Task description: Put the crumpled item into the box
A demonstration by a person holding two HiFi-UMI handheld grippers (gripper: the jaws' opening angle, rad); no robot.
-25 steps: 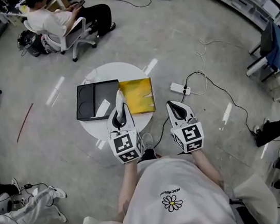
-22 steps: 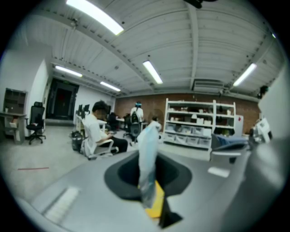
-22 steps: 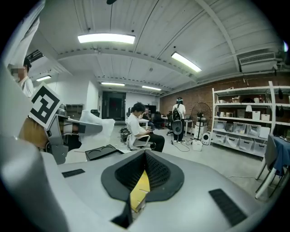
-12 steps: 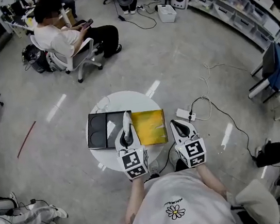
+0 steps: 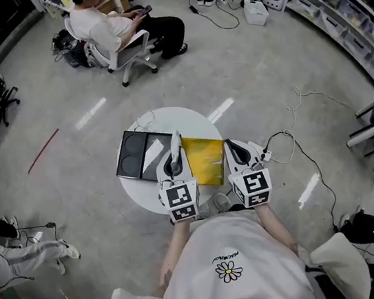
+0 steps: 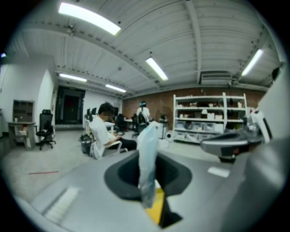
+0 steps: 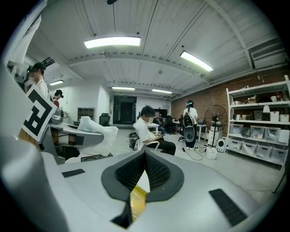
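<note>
Crumpled plastic (image 6: 147, 154) pinched in L claw (image 5: 175, 147), held over bench (image 5: 168, 117) middle, betw. box (image 5: 133, 159) and yellow sheet (image 5: 206, 160). Black box lies at bench's left edge, w/ sheet just beside it toward right edge. R claw (image 7: 145, 157) pressed together, empty, near sheet's right side.

The left forearm (image 5: 175, 239) and right forearm (image 5: 270, 219) reach forward side by side, claws pointing far. The left claw (image 5: 175, 155) is clamped on a pale crumpled item (image 6: 147, 154). The right claw (image 5: 231, 147) has its jaws closed together, empty.
</note>
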